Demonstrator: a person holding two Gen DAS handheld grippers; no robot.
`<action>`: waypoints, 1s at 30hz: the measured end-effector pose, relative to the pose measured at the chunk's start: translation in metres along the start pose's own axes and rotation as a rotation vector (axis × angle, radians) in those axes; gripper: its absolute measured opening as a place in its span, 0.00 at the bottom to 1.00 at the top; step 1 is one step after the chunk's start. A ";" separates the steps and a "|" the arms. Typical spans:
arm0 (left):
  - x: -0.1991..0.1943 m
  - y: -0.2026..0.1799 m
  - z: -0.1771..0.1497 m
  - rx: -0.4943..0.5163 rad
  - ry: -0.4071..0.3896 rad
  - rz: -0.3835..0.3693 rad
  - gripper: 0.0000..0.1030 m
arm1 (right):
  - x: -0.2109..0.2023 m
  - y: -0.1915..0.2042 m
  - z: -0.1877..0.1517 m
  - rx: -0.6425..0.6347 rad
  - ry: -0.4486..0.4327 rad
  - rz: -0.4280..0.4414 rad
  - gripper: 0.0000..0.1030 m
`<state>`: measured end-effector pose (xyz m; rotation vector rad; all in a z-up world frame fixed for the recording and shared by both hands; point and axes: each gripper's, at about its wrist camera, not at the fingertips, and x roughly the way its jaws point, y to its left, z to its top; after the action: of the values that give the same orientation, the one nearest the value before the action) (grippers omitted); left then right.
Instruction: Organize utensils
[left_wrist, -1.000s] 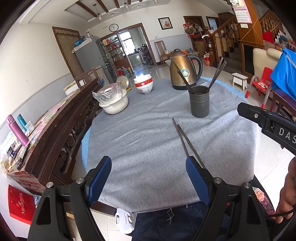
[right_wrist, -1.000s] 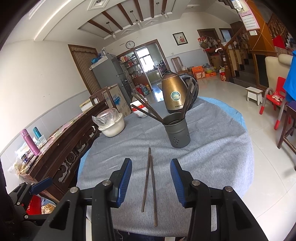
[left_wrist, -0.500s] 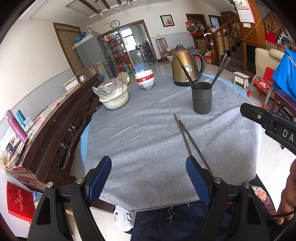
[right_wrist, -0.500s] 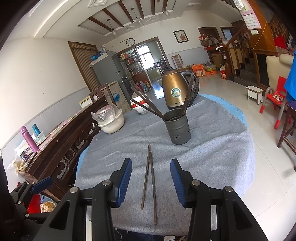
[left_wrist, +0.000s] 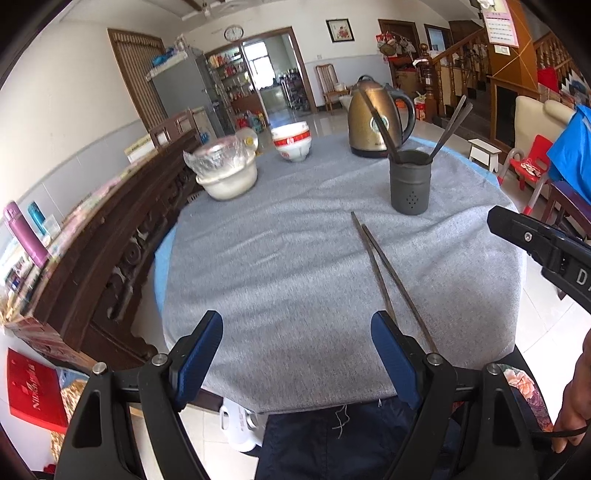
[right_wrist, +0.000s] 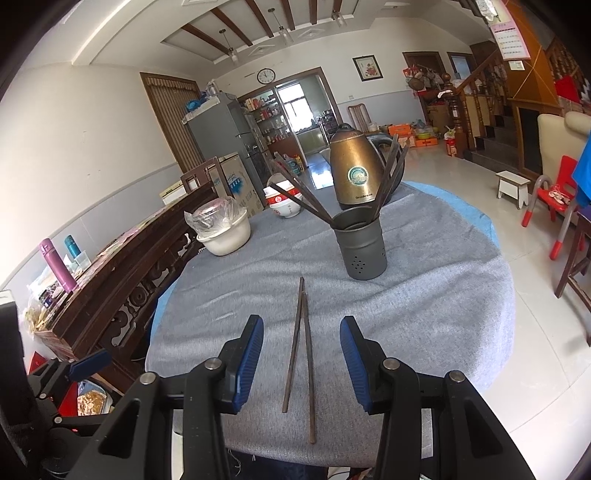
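1. 2 loose chopsticks (right_wrist: 301, 354) lie on the grey tablecloth (right_wrist: 424, 314), tips meeting toward 12 o'clock, spreading toward 6 o'clock in the right wrist view
2. The dark utensil holder (right_wrist: 364, 249) stands upright at about 1 o'clock from them, near but apart, with more chopsticks leaning out of it
3. The right gripper (right_wrist: 302, 356) hovers with jaws half open astride the pair, pads touching nothing
4. The left gripper (left_wrist: 297, 360) stands wide and empty; the pair runs past its right finger
5. A bronze kettle (right_wrist: 354, 173) sits at 12 o'clock, 2 bowls (right_wrist: 223, 230) at 10 o'clock
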<state>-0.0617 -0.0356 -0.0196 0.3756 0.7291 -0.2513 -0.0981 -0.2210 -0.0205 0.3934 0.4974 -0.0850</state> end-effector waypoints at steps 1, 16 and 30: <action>0.005 0.001 -0.001 -0.008 0.022 -0.009 0.81 | 0.002 0.000 -0.001 0.001 0.005 0.000 0.46; 0.043 0.016 -0.026 -0.135 0.208 -0.060 0.81 | 0.010 0.002 -0.004 -0.003 0.029 -0.021 0.46; 0.044 0.039 -0.031 -0.217 0.112 -0.072 0.80 | 0.027 0.005 -0.003 -0.050 0.063 -0.046 0.46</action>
<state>-0.0348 0.0082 -0.0616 0.1578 0.8725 -0.2173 -0.0745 -0.2151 -0.0342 0.3364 0.5702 -0.1044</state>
